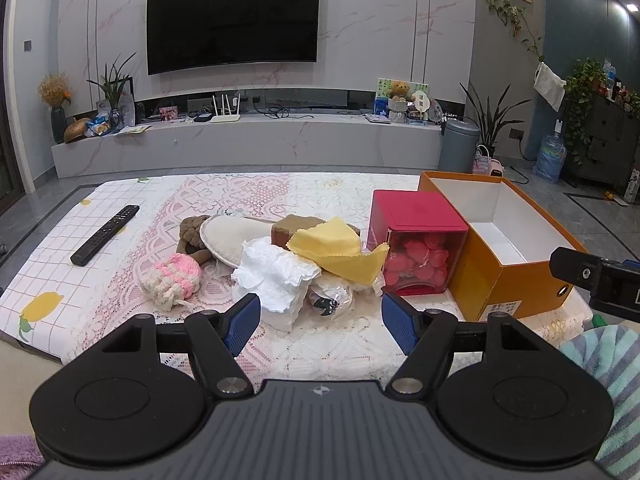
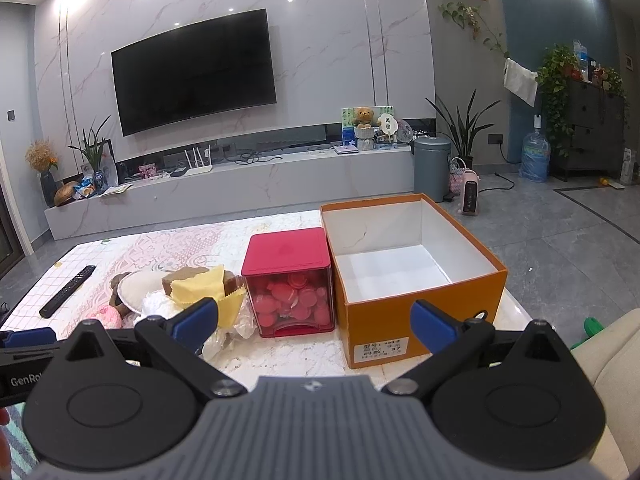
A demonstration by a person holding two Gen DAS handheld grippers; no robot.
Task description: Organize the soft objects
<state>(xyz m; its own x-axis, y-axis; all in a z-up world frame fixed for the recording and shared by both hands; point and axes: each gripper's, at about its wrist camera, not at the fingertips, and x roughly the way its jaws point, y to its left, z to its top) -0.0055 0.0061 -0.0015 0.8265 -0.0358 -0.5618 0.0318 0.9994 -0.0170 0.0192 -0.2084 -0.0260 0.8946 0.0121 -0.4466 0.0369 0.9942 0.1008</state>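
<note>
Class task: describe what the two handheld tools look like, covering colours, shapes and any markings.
The left tool and right tool match: ribbed grey body with a small emblem, two round black discs, black linkage arms with silver pivots, and ridged blue pads. White lettering "GenRo" shows at the right view's left edge.

A home living room is showing here. A large dark television is hanging on a marble-look wall; below it a long low media shelf is carrying a white router, a teddy bear and potted plants. Right of the television, a grey bin and a water jug are standing on the tiled floor. In front of it, a remote control is lying on a cloth-covered table.
</note>
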